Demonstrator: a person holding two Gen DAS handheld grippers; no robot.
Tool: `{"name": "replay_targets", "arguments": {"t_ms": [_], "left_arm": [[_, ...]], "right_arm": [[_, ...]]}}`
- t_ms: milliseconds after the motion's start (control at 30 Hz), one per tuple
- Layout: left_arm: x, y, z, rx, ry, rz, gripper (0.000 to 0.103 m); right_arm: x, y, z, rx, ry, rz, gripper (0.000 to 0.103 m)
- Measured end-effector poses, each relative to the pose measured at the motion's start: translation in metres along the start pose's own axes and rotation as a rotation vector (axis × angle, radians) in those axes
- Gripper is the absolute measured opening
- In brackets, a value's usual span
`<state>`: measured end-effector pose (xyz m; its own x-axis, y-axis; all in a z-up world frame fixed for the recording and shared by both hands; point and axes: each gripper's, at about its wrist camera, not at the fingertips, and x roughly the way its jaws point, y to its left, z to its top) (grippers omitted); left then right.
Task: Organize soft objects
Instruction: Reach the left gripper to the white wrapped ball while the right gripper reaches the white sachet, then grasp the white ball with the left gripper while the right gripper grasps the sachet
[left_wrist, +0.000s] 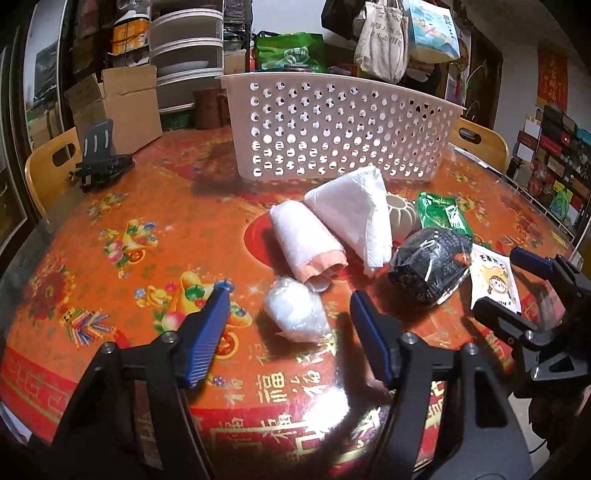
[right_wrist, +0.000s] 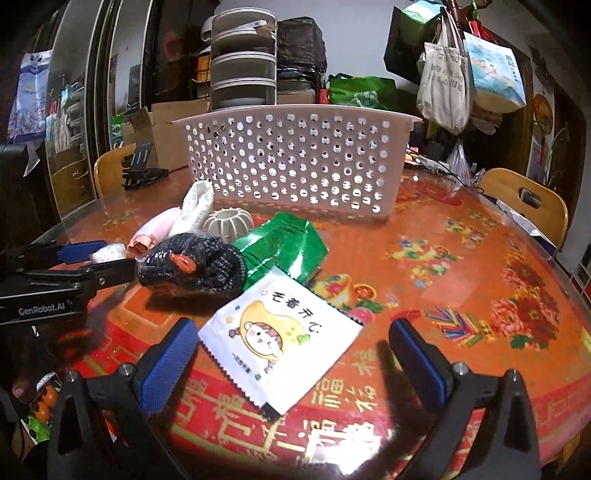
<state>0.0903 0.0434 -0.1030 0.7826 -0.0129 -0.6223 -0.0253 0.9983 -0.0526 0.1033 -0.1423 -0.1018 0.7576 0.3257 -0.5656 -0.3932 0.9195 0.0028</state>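
Both the left gripper (left_wrist: 290, 306) and right gripper (right_wrist: 293, 343) are held low, jaws wide, empty. Soft items, including a white sachet (right_wrist: 280, 341), are clustered before the perforated basket (left_wrist: 332, 125).

A red-orange floral table (left_wrist: 110, 236) carries a perforated white basket (left_wrist: 332, 125) toward its far edge, a black stand (left_wrist: 99, 158) at its far-left edge, and mid-table 2 rolled towels (left_wrist: 306, 240), a black knit bundle (left_wrist: 428, 266), a green packet (right_wrist: 288, 247) and a white sachet (right_wrist: 280, 343).
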Motion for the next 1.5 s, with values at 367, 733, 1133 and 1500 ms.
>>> {"name": "replay_targets", "arguments": {"t_ms": [367,733,1133,1500], "left_arm": [[-0.002,0.003,-0.003,-0.003,-0.036,-0.006,0.033],[-0.006,0.002,-0.006,-0.002,-0.038,-0.010,0.029],[-0.016,-0.002,-0.006,0.002,-0.057,-0.011,0.028],[-0.028,-0.005,-0.002,0.010,-0.075,-0.008,0.028]], "right_arm": [[0.000,0.004,0.000,-0.016,-0.024,0.018,0.088],[-0.004,0.008,0.001,-0.033,-0.026,0.031,0.054],[-0.012,-0.004,0.002,0.016,-0.018,0.059,0.009],[-0.026,-0.005,0.007,0.034,-0.038,0.077,0.005]]}}
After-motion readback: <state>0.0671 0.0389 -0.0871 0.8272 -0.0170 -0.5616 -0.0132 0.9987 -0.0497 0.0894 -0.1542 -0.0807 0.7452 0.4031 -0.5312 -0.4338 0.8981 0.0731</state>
